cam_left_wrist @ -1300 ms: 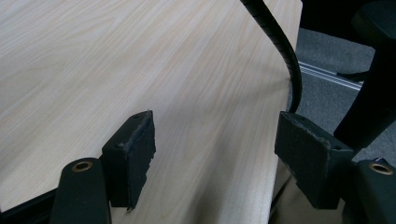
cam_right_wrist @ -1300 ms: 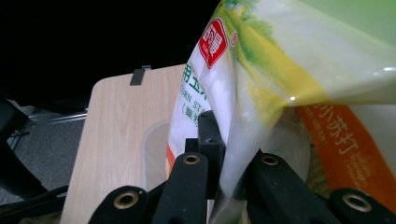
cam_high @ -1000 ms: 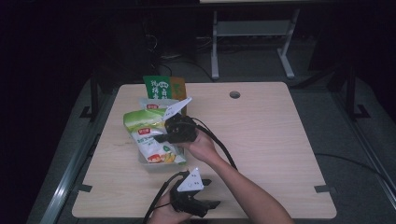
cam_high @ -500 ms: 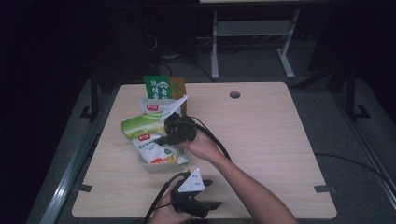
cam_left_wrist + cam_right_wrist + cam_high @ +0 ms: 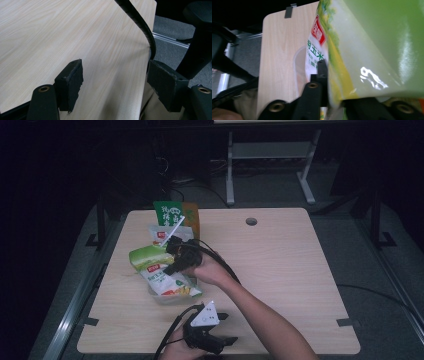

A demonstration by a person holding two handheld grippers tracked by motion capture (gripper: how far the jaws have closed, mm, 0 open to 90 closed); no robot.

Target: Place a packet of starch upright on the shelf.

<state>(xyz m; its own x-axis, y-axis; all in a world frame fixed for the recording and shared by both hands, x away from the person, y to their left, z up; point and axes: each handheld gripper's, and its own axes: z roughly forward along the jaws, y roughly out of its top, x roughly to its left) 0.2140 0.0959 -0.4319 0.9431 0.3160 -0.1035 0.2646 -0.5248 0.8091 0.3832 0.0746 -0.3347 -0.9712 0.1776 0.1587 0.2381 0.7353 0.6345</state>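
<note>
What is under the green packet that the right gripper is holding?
Under the green packet lies a white corn packet, resting in a clear tray on the table. The right gripper and the packets cover the tray's inside.

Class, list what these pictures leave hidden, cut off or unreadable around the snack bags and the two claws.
- Right claw, right gripper view: one jaw hidden behind the green bag it grips.
- Clear tray, high view: contents covered by the white bag.
- Green box, high view: print too small to read.
- Left claw, high view: cut off by the bottom edge.
</note>
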